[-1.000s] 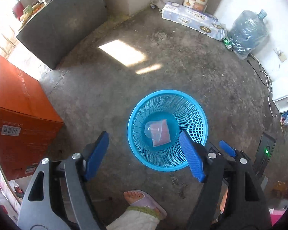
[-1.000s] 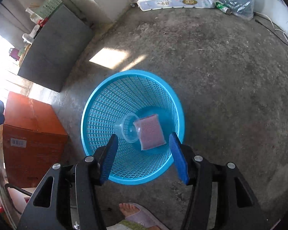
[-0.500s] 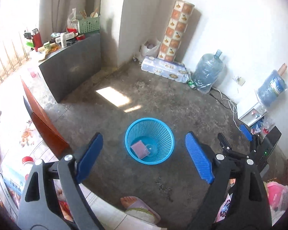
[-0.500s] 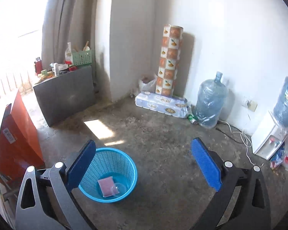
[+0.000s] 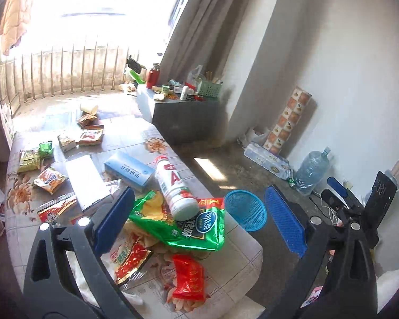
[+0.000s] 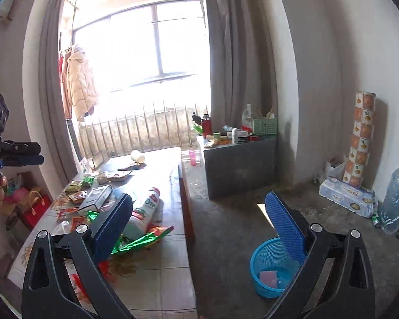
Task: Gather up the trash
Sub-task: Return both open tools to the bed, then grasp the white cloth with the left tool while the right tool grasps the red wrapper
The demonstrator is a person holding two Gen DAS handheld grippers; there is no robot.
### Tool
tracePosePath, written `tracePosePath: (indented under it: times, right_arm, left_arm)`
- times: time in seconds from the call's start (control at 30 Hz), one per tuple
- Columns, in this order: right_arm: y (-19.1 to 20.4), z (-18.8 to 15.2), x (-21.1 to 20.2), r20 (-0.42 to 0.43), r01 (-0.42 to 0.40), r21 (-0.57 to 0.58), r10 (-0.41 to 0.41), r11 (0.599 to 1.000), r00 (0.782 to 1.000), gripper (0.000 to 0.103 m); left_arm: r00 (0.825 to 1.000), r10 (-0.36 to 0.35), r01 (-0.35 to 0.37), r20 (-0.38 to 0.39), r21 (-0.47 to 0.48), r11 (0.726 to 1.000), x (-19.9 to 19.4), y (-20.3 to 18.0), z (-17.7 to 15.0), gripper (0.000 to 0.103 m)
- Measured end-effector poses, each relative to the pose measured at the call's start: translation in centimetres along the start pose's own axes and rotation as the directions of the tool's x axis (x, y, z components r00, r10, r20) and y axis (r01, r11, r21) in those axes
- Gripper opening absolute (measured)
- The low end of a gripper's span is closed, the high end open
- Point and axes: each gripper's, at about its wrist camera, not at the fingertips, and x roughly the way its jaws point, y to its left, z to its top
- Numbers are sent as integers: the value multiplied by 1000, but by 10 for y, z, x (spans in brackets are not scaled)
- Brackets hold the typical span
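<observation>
The left claw [image 5: 196, 222] hangs wide open with nothing between its blue pads [image 5: 286, 223], tilted down over the near corner of the desk [image 5: 242, 268], and right under that gap lies a green snack bag [image 5: 183, 226] with a white bottle [image 5: 174, 186] resting across it on its side. Just nearer, a red wrapper [image 5: 187, 279] and a red-and-white packet [image 5: 129, 259] sit close to the desk's front edge, while more packets, a blue box [image 5: 130, 171] and a white flat box [image 5: 86, 182] are scattered toward the window end. The right claw [image 6: 199, 231] is open and empty too, held level above the desk's right edge, its left pad over the green bag [image 6: 135, 242] and bottle [image 6: 143, 215], its right pad out over the bare concrete floor [image 6: 231, 228]. That strip of floor between desk and wall lies free, and on it stands the blue basket [image 6: 260, 281], just beside the desk corner, with a pink packet [image 6: 268, 277] lying inside. In the left view the same basket [image 5: 246, 210] shows between the pads, beyond the desk's edge. Farther out, a grey cabinet [image 6: 239, 167] cluttered on top stands by the curtain [image 6: 234, 66], and a toilet-roll pack [image 6: 345, 196] and water jug [image 6: 395, 199] line the far wall.
</observation>
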Motion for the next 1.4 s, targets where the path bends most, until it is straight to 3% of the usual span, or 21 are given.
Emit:
tracePosePath:
  times: [0.13,0.27,0.43,0.53,0.6,0.83,1.0,1.13,1.4]
  right_arm:
    - [30,-13,20,-109,-164,126,178,978,978,97]
    - [56,-45,41,-261,-239,179,280,954,924,97]
    - [94,-98,71,-495,-201,151,250,968,832,85]
    - [106,-122,96,-595,-170,163,234,972,769,81]
    - [112,-131,110,-627,-147,169,221,975,747,81]
    - [120,-136,150,-662,-88,183,189,979,725,81]
    - [122,-144,166,-690,-71,180,177,981,702,75]
    - [123,-152,176,-714,-57,182,172,982,678,67]
    - [124,-159,181,-733,-52,165,158,985,661,52]
  left_arm:
    - [992,117,-110,55,-121,987,-48,50,-45,95]
    - [971,237,-228,32,-187,956,-59,83,-94,95]
    - [960,277,-278,-42,-251,927,-34,107,-133,95]
    - [946,306,-323,-109,-221,920,-9,112,-143,95]
    - [934,328,-352,-145,-193,916,8,115,-143,95]
    - [895,390,-421,-215,-124,898,50,127,-139,95]
    - [862,431,-470,-268,-100,877,73,144,-137,94]
    - [840,438,-482,-319,-68,874,88,149,-144,78]
    - [840,430,-473,-332,-59,879,92,150,-152,54]
